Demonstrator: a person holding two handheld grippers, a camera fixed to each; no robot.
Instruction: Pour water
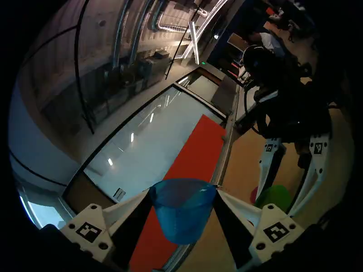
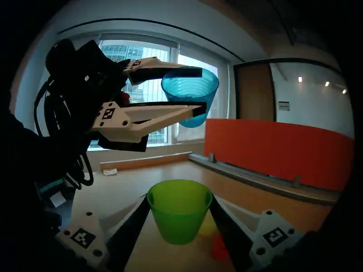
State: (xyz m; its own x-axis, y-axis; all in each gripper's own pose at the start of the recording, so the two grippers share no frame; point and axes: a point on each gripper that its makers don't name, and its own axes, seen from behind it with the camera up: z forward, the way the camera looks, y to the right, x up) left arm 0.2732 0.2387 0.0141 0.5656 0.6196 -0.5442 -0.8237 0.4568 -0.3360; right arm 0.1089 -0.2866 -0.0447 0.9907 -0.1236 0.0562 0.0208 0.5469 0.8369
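Wooden table (image 2: 136, 177), left tongs (image 1: 182, 191) pinching blue cup (image 1: 183, 215), right tongs (image 2: 179, 197) pinching green cup (image 2: 179, 217), contents unclear

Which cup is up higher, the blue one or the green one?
The blue cup, clamped in the left gripper, hangs high before the window. The green cup sits lower, in the right gripper, down near the wooden table.
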